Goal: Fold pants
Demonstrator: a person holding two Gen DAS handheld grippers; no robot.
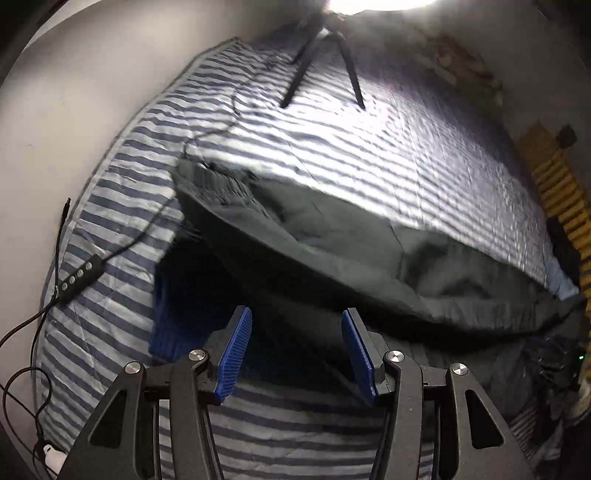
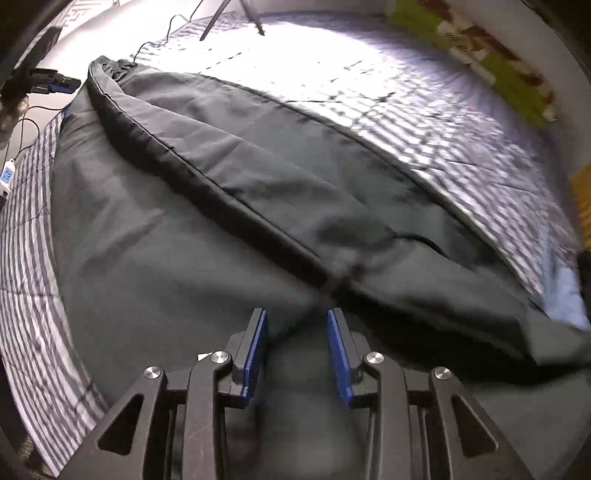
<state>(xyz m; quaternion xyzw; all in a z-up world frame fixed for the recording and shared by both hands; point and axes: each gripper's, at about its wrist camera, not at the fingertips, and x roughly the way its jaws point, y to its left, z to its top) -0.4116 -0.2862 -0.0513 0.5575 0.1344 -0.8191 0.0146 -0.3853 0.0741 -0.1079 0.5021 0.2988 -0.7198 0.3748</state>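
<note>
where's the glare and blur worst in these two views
Left wrist view: a lamp blows out the top edge and washes the striped bedspread near the tripod legs; the dark pants smear with motion. Right wrist view: glare bleaches the bedspread's far side, and blur is strongest at the right edge; both views bend the bed into a fisheye curve.

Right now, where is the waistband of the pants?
In the right wrist view, the waistband lies at the upper left, on the striped bedspread, at the far end of the pants near the tripod legs.
</note>
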